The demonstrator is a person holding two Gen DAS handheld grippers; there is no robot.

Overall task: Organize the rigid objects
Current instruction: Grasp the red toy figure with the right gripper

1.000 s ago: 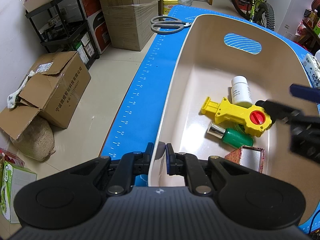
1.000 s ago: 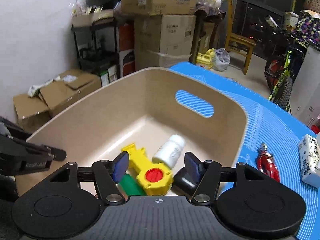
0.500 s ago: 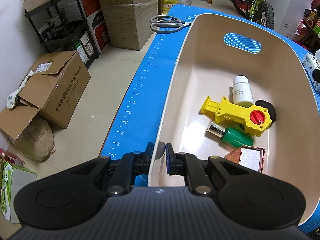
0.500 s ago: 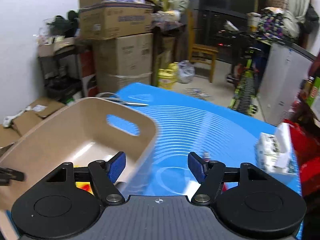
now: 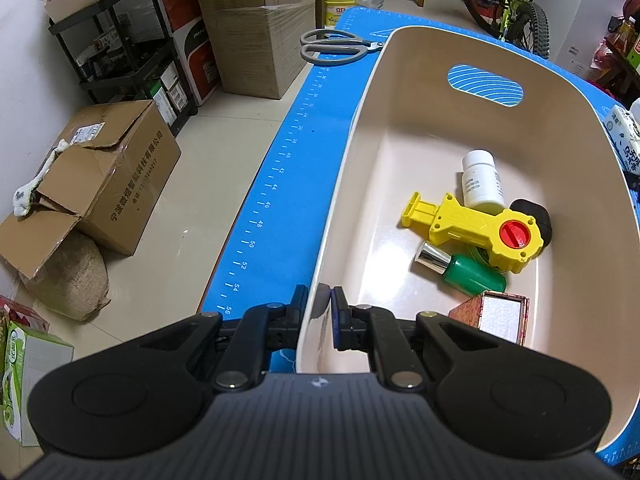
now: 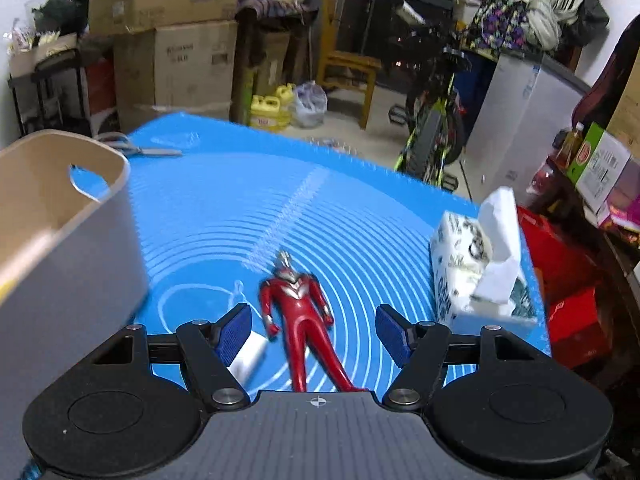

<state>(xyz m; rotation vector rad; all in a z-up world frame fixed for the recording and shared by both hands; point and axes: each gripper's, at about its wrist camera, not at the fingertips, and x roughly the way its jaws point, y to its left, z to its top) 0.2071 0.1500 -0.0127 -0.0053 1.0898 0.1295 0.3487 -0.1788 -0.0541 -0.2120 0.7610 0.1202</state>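
Left claw (image 5: pixel 320 314) pinched on the near rim of the beige plastic bin (image 5: pixel 568 128). Inside, lying together: yellow plastic toy tool with red knob (image 5: pixel 476 226), white pill bottle (image 5: pixel 482 178), green bottle with silver cap (image 5: pixel 466 270), a black rounded item (image 5: pixel 536 214) mostly hidden behind the yellow tool, and a red-framed box (image 5: pixel 498 314) partly cut off by the claw body. Right claw (image 6: pixel 314 334) spread wide, gripping nothing, above a red and silver plastic action figure (image 6: pixel 298 312) lying on the blue-matted surface (image 6: pixel 224 200); feet hidden under the claw body. Small white block (image 6: pixel 250 354) half covered by the left finger. Tissue pack (image 6: pixel 476 268) to the right, blurred.

Red figure (image 6: pixel 298 316) supine on mat (image 6: pixel 360 216).
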